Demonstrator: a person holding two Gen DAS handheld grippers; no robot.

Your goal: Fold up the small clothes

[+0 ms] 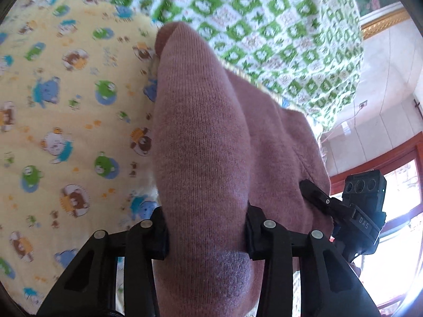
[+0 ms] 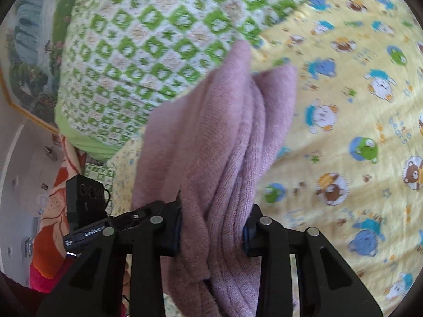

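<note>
Left wrist view: left gripper [image 1: 207,233] fingers pinch thick bunched fold of mauve knitted garment [image 1: 203,121], lifted above bed with yellow cartoon-animal sheet [image 1: 66,111], near green-white diamond-pattern quilt [image 1: 264,26]; right gripper [image 1: 317,198] grips same garment's right edge.

Right wrist view: right gripper [image 2: 212,233] fingers pinch layered folds of garment [image 2: 224,132]. Judged step: carrying fold over. Next: lower evenly onto sheet, both hands level, release.

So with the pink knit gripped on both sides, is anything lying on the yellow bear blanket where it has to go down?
Nothing visible does. The pink knit garment is pinched in the left gripper and the right gripper, and the yellow bear blanket beside it lies bare; the part under the garment is hidden.
</note>
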